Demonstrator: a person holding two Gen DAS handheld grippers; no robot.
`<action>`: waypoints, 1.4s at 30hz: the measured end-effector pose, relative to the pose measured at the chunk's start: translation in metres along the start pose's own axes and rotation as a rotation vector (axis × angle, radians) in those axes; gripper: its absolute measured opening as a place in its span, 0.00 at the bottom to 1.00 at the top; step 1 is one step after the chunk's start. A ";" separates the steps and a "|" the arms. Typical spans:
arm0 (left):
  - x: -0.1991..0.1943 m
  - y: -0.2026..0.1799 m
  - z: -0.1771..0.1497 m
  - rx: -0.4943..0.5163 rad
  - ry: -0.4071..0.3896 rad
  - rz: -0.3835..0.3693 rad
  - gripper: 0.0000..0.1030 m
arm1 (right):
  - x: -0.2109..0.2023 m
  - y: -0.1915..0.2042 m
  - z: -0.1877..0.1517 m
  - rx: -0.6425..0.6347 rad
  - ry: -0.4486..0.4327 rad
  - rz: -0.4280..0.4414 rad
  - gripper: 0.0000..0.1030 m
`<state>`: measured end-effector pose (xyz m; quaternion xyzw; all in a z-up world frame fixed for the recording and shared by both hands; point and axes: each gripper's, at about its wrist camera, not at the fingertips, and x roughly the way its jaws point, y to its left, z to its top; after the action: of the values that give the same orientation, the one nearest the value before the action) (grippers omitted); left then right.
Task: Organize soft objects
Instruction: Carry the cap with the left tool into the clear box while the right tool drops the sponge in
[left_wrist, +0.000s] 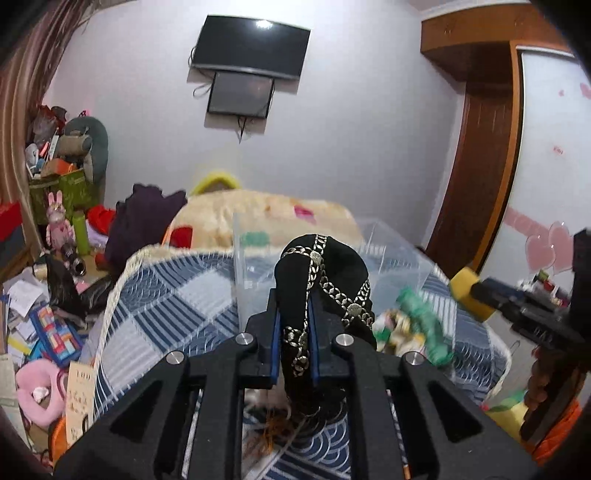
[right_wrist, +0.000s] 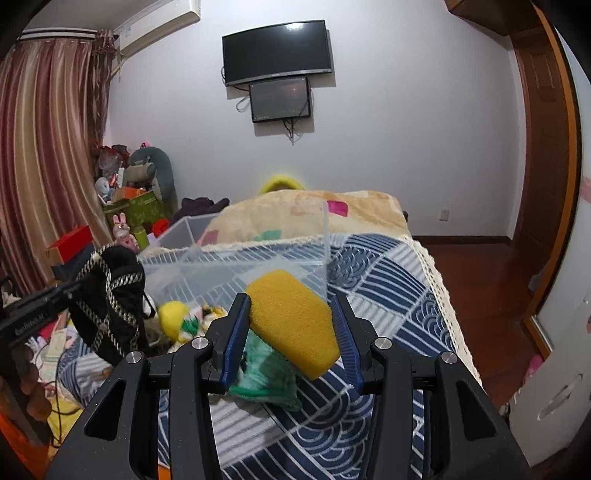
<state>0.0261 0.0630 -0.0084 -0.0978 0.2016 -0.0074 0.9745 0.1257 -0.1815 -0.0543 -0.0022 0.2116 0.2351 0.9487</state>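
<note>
Now | our left tongs (left_wrist: 293, 328) pinch the limp black pouch (left_wrist: 325, 280), light, near the clear bin (left_wrist: 391, 254) at 12 | our right tongs (right_wrist: 291, 332) squeeze the springy yellow sponge (right_wrist: 295, 321) mid-body, above the bed (right_wrist: 388, 280).

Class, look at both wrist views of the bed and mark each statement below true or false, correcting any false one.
1. The left gripper is shut on the black fabric pouch with gold chain trim. True.
2. The right gripper holds a red ball. False: a yellow rectangular foam sponge sits between its blue pads.
3. The clear plastic storage box sits on the blue-and-white patterned quilt. True.
4. The green crumpled cloth lies inside the box. False: it lies on the quilt, outside it.
</note>
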 end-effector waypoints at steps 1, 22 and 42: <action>-0.001 0.000 0.006 -0.004 -0.009 -0.012 0.11 | 0.001 0.000 0.002 -0.005 -0.004 0.001 0.40; 0.027 -0.003 0.089 0.023 -0.144 0.055 0.11 | 0.048 0.023 0.070 -0.076 -0.063 -0.021 0.40; 0.114 0.010 0.047 0.001 0.140 0.064 0.11 | 0.118 0.021 0.053 -0.148 0.168 -0.042 0.41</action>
<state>0.1490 0.0761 -0.0123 -0.0901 0.2721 0.0170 0.9579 0.2319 -0.1054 -0.0510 -0.0967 0.2725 0.2289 0.9295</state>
